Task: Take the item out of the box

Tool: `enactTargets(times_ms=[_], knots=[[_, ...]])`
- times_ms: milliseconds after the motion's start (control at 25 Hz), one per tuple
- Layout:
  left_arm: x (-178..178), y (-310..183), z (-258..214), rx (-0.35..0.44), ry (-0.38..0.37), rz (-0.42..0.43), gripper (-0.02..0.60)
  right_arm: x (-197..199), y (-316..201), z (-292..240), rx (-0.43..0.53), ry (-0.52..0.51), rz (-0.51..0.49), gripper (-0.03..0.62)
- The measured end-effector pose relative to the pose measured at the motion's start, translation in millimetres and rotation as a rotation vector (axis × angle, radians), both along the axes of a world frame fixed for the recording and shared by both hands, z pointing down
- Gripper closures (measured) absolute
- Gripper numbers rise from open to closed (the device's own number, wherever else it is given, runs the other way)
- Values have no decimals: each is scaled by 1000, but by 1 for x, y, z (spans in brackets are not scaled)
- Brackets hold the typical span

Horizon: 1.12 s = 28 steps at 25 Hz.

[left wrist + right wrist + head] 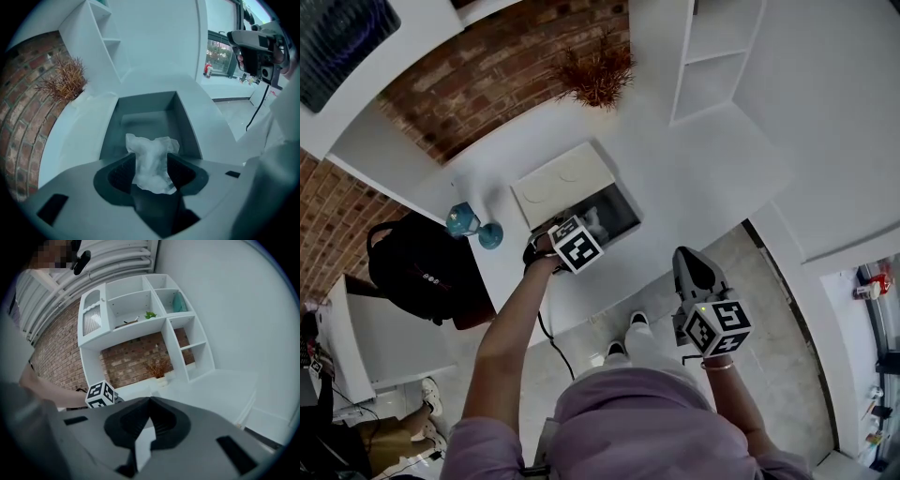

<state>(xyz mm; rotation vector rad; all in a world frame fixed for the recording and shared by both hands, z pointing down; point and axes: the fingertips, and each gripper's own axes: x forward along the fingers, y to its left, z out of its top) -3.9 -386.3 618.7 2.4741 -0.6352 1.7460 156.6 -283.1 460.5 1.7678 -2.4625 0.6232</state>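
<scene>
My left gripper (151,171) has its jaws partly closed, pinching a crumpled white item (150,150) between the pads. The item sits at the near edge of the open grey box (188,127) on the white table (694,169). My right gripper (150,402) hangs well back from the table, jaw tips meeting with nothing between them.

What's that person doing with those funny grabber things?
The person is getting something out of a box. The left gripper is clamped on a crumpled white wad, right over the open grey box on the white table. The right gripper is shut, holds nothing, and hangs away from the box.
</scene>
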Motion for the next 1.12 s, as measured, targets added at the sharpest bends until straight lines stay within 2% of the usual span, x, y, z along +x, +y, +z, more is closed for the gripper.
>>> enactTargets(times_ms=[320,760,1000,1120], knots=[[-1,-2,7,-24,-5,2,383,-2,-12,6,-13,-4,-25,591],[-4,-2,4,28,-13,24,468,-12,-20,4,-8,-12,-67,591],[-11,-5,-14,99,35,-45,472,-18,-24,1,-2,-16,-89,591],[-16,-7,-29,122,81,-89,472,-25,-25,0,1,-19,-106,591]])
